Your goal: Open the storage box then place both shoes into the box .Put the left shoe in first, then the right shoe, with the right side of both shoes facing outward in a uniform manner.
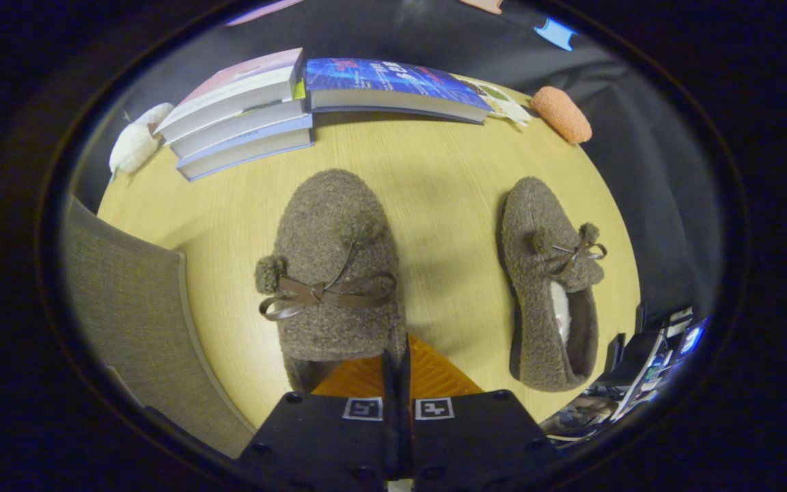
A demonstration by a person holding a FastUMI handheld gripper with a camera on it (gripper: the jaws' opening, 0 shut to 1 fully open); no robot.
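A brown fuzzy shoe point(332, 273) with a leather bow sits just ahead of my fingers, toe pointing away. My gripper point(397, 365) is shut on the rim of its opening, the fingers pressed almost together around that edge. The shoe casts a wide shadow on the wooden table point(434, 171) and seems to be raised off it. The second matching shoe point(550, 287) lies on the table to the right, tipped so its lined opening faces right. A grey fabric panel of the storage box point(127, 307) stands to the left of the held shoe; its inside is hidden.
Stacked books point(240, 113) and another blue book point(393, 85) lie along the table's far edge. A white soft object point(135, 143) rests at the far left, an orange sponge-like object point(561, 113) at the far right. Cluttered equipment point(653, 362) sits past the table's right edge.
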